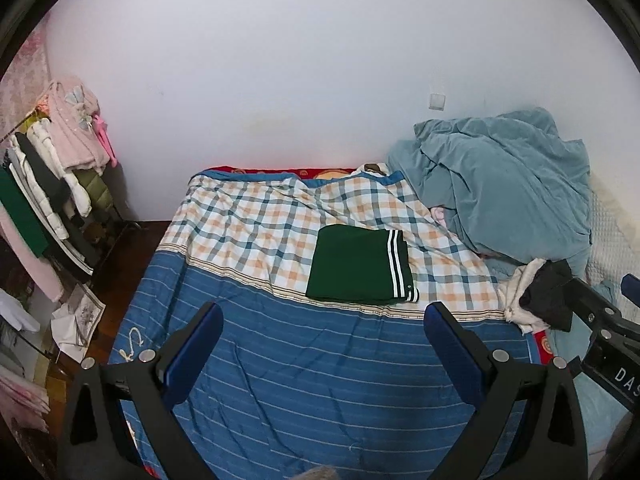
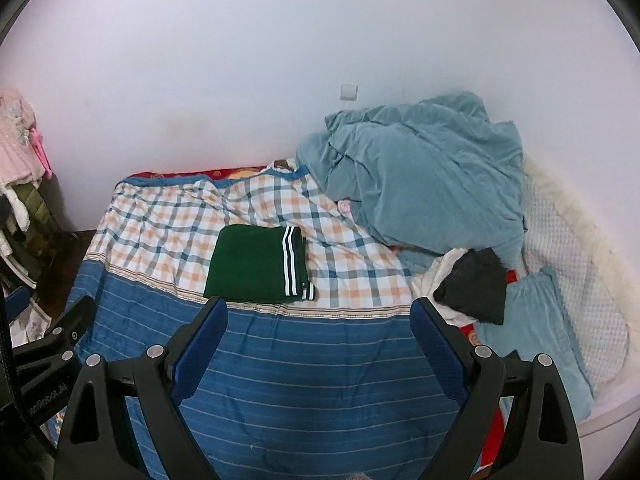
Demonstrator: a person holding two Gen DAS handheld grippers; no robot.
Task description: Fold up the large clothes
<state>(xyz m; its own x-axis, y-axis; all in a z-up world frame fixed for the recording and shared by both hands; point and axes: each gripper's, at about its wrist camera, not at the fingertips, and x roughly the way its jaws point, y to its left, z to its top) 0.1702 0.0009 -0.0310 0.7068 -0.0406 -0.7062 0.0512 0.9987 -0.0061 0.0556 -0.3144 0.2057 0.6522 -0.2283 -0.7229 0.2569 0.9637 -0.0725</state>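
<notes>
A dark green garment with white side stripes lies folded into a neat rectangle on the plaid part of the bed cover; it also shows in the right wrist view. My left gripper is open and empty, held above the blue striped cover in front of the garment. My right gripper is open and empty, also in front of the garment, apart from it. A black and white pile of clothes lies at the right of the bed, also in the right wrist view.
A rumpled teal blanket fills the bed's back right. A white quilted pad lies along the right edge. A rack of hanging clothes stands left of the bed. The wall is behind.
</notes>
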